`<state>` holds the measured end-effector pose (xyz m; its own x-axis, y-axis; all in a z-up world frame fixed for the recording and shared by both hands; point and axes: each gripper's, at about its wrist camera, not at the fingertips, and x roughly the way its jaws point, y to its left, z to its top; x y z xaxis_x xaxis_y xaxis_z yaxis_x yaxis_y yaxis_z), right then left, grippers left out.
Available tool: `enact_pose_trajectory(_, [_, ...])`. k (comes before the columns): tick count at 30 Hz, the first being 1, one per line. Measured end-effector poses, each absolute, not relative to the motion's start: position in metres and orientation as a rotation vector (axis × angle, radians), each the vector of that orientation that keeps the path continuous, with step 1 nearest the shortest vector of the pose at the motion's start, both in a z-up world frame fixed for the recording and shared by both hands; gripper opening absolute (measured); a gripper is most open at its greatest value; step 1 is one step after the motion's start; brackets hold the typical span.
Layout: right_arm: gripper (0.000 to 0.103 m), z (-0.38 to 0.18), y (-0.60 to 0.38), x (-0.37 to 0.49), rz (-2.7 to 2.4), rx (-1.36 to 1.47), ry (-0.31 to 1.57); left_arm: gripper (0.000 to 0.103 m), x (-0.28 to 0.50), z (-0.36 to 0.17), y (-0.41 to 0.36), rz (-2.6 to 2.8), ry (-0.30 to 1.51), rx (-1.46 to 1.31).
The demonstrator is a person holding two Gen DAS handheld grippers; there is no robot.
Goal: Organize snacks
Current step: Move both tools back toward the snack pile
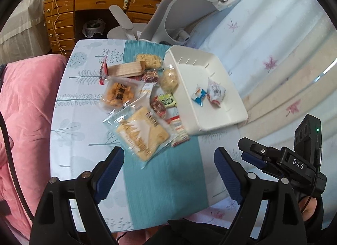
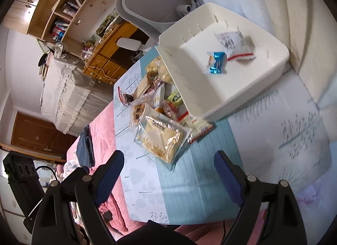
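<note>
A pile of wrapped snacks lies on the small table (image 1: 84, 97), left of a white bin (image 1: 221, 116). Nearest me is a large clear pack of pale biscuits (image 1: 143, 133), also in the right wrist view (image 2: 162, 139). Behind it lie an orange cracker pack (image 1: 119, 94), a green packet (image 1: 167, 100) and wafers (image 1: 124, 69). The bin (image 2: 242, 97) holds a blue-and-white packet (image 2: 215, 63) and a white packet with red print (image 2: 233, 41). My left gripper (image 1: 168, 163) is open and empty, just short of the biscuit pack. My right gripper (image 2: 168, 165) is open and empty above the teal runner.
A pink quilt (image 1: 25, 108) lies left of the table. A grey office chair (image 1: 168, 19) and a wooden desk (image 1: 84, 7) stand behind it. Bedding with leaf print (image 1: 273, 45) lies to the right. The right gripper's body (image 1: 284, 160) shows at the lower right.
</note>
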<state>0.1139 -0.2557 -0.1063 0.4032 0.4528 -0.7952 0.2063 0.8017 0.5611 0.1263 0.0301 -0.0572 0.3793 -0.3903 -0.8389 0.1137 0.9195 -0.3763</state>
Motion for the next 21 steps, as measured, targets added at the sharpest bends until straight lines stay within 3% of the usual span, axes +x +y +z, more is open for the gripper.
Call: enact_pose_trajectory(21, [0.088, -0.149, -0.194, 0.047, -0.025, 0.468, 1.027, 0.087, 0.141, -0.115, 0.063, -0.298, 1.41, -0.152])
